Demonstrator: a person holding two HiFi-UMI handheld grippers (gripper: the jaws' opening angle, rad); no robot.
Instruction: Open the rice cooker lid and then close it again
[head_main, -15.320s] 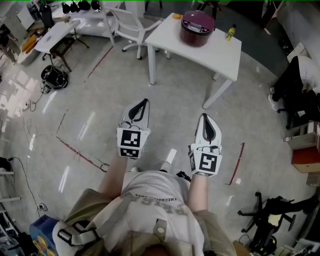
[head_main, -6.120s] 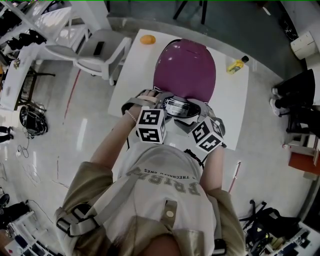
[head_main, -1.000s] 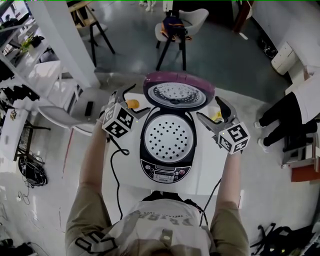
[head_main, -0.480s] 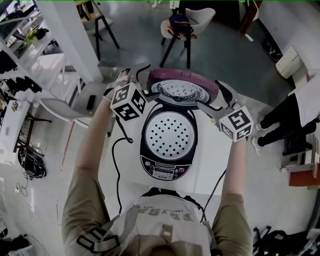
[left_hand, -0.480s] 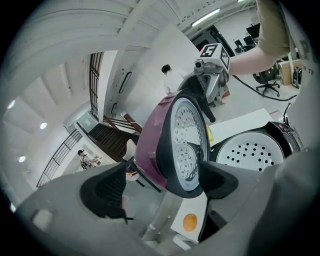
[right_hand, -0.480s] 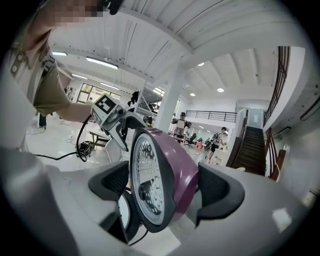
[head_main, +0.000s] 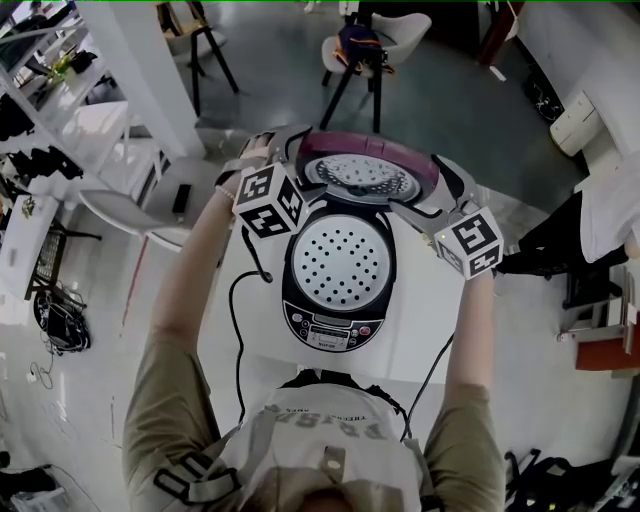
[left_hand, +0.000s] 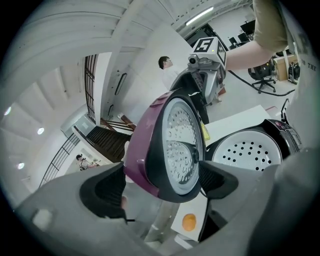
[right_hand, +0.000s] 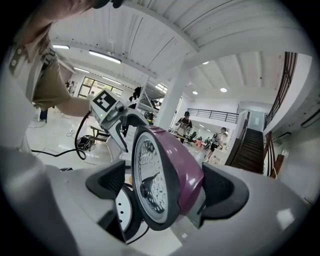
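Rice cooker (head_main: 338, 262) stands in the middle of a white table (head_main: 418, 325), its control panel toward the near edge. Its purple lid (head_main: 368, 170) is raised on the hinge at the cooker's far side, toward the table's far edge, and the inside is uncovered.

A bare strip of table runs along the right edge. The strip along the left edge is narrower and carries a black cord (head_main: 235, 310). An orange (left_hand: 189, 221) lies near the far left corner. Off the left edge stands a white chair (head_main: 150, 205), with a column (head_main: 150, 60) behind it. Open floor lies beyond the far edge. A person (head_main: 590, 230) stands off the right edge.

Left arm (head_main: 195, 270) and right arm (head_main: 478, 320) reach forward along the table's two sides and end level with the lid.

Left gripper (left_hand: 161, 180) is released, its jaws spread wide astride the lid's left rim. Right gripper (right_hand: 165, 187) is released too. Its jaws have just been opening and stand astride the lid's right rim. Neither clamps the lid.
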